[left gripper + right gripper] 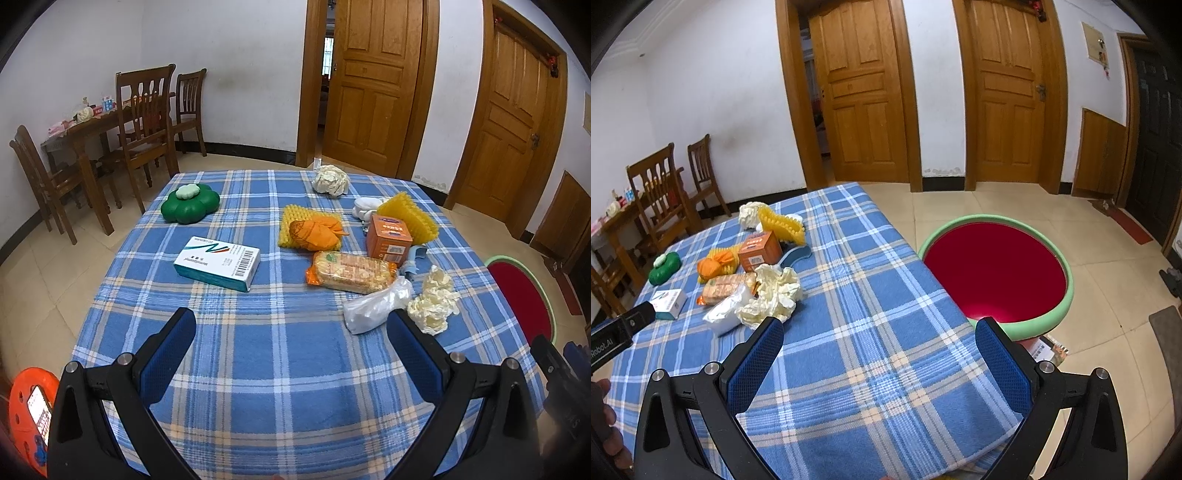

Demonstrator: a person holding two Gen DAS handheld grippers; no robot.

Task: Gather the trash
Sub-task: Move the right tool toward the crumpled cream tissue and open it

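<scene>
Left gripper (291, 325) w/ blue-padded fingers sits nearest, jaws spread wide, nothing between them, over the blue plaid tablecloth (280, 387). Right gripper (879, 332) likewise released & empty, above the table's right edge. Trash: crumpled cream-coloured paper wad (434, 301) lies just past the left gripper's right finger, touching a clear plastic bag w/ white contents (373, 304). Behind them: orange-wrapped pack of biscuits (352, 271), small orange cardboard box (388, 236), orange cloth bundle (316, 232) on a yellow ridged foam sheet (288, 221). A white-and-teal carton w/ barcode (218, 266) lies apart to the left; a green flower-shaped container (190, 203) sits at the far left. Second crumpled paper wad (330, 179) near the far edge. Round red bin w/ green rim (997, 273) stands on the floor beside the table, to the right.
</scene>
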